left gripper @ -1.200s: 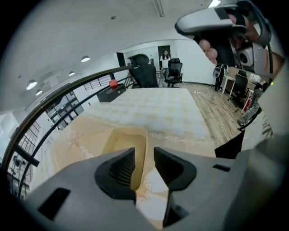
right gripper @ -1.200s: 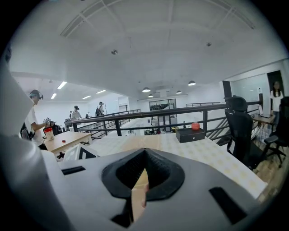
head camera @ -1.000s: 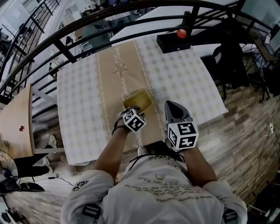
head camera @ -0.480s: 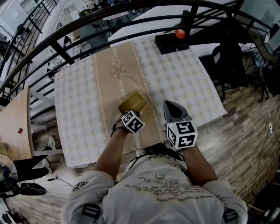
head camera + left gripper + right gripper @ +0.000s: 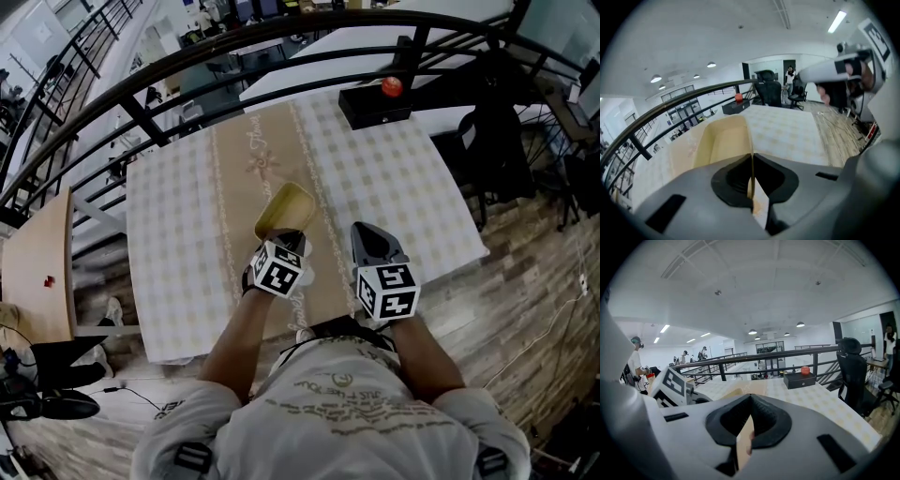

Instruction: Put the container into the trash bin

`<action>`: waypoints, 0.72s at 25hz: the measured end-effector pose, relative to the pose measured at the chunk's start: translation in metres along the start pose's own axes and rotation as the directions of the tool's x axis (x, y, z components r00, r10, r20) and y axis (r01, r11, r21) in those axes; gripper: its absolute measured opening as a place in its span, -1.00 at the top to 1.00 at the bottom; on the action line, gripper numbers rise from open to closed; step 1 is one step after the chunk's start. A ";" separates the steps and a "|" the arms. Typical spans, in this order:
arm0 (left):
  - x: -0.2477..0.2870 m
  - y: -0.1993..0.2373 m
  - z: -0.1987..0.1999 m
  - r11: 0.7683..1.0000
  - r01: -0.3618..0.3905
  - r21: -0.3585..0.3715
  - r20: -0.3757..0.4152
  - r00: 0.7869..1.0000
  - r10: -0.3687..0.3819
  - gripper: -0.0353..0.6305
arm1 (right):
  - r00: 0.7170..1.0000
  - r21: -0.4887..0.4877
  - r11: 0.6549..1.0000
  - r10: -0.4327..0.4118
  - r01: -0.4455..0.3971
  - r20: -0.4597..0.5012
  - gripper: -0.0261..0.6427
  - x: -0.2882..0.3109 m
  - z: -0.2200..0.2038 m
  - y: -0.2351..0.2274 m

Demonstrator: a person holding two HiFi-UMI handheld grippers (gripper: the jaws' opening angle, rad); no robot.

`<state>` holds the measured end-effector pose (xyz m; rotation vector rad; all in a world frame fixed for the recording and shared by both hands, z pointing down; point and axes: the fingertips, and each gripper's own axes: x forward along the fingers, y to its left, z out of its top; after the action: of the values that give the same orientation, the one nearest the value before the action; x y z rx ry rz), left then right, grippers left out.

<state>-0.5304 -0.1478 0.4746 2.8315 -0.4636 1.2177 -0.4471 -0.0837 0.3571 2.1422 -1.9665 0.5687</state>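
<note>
The container (image 5: 286,208) is a shallow yellow-beige tray, held tilted above the checked table (image 5: 412,178). My left gripper (image 5: 290,236) has the tray's near wall between its jaws, which are closing on it. In the left gripper view the thin wall of the container (image 5: 719,140) stands pinched in the left gripper (image 5: 751,158). My right gripper (image 5: 367,230) hovers just right of it over the table's near edge, jaws together with nothing in them; the right gripper view shows the right gripper (image 5: 750,401) the same way. No trash bin is in view.
A black box (image 5: 373,105) with a red ball (image 5: 392,86) on it sits at the table's far right edge. A curved black railing (image 5: 141,103) runs behind the table. A black chair (image 5: 497,112) stands at the right. A wooden bench (image 5: 33,262) lies at the left.
My left gripper shut on the container's near wall and lifted it off the table, tilting it up. The right gripper stayed where it was.
</note>
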 end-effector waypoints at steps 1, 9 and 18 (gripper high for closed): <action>-0.010 0.000 0.012 1.000 -0.006 -0.017 0.041 0.999 0.007 0.84 | 1.000 0.009 1.000 0.003 -0.003 0.003 0.95 0.000 0.001 0.001; -0.064 -0.005 0.070 0.997 -0.020 -0.069 0.216 0.976 0.035 0.84 | 1.000 0.034 0.999 -0.007 0.006 0.029 0.95 -0.005 0.008 0.009; -0.078 -0.026 0.077 0.997 0.043 -0.060 0.256 0.966 -0.026 0.84 | 0.993 0.053 0.994 -0.098 0.095 0.061 0.95 -0.033 0.009 0.014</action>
<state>-0.5196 -0.1136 0.3681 2.9375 -0.4502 0.8186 -0.4615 -0.0583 0.3342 2.2984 -1.8867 0.5451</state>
